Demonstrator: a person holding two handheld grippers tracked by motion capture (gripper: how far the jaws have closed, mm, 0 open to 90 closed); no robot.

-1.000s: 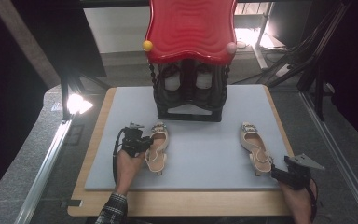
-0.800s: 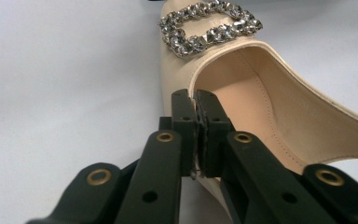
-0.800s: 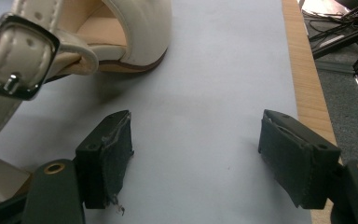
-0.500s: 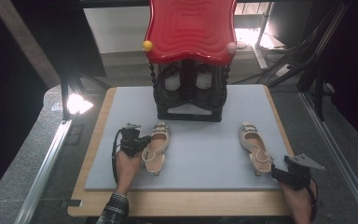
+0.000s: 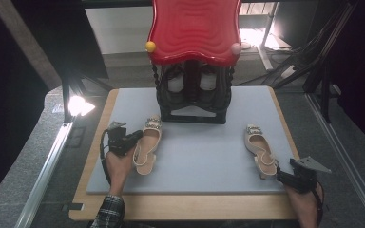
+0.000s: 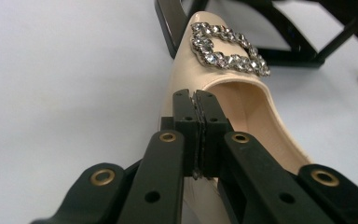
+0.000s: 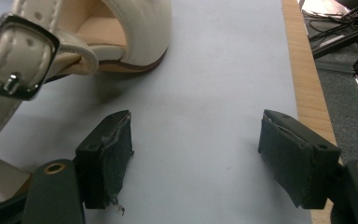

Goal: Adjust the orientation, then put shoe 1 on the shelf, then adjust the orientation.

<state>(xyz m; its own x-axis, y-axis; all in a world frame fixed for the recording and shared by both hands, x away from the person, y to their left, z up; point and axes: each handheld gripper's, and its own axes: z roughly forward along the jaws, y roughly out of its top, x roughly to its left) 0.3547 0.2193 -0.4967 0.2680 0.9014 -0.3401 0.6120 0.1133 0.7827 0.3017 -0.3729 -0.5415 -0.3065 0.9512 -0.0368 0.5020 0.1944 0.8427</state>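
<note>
Two cream slingback shoes with rhinestone buckles lie on a grey-blue mat (image 5: 204, 156). My left gripper (image 5: 132, 138) is shut on the side rim of the left shoe (image 5: 148, 142). In the left gripper view the jaws (image 6: 199, 106) pinch that rim of the left shoe (image 6: 251, 112) just behind the rhinestone buckle (image 6: 228, 50). The right shoe (image 5: 259, 151) lies toe away from me. Behind its heel, my right gripper (image 5: 285, 176) stands open, low over the mat. In the right gripper view the heel and strap buckle (image 7: 18, 60) lie up and left of the open gripper (image 7: 200, 156), apart from it.
A black shoe rack (image 5: 192, 102) with a red wavy top (image 5: 194, 28) stands at the mat's far middle, with shoes inside. A bright lamp (image 5: 78, 105) sits off the left edge. The mat rests on a wooden board (image 5: 185, 206). Metal rails run along both sides.
My left gripper has shifted left and slightly away, dragging the left shoe with it. The right gripper and right shoe have barely moved.
</note>
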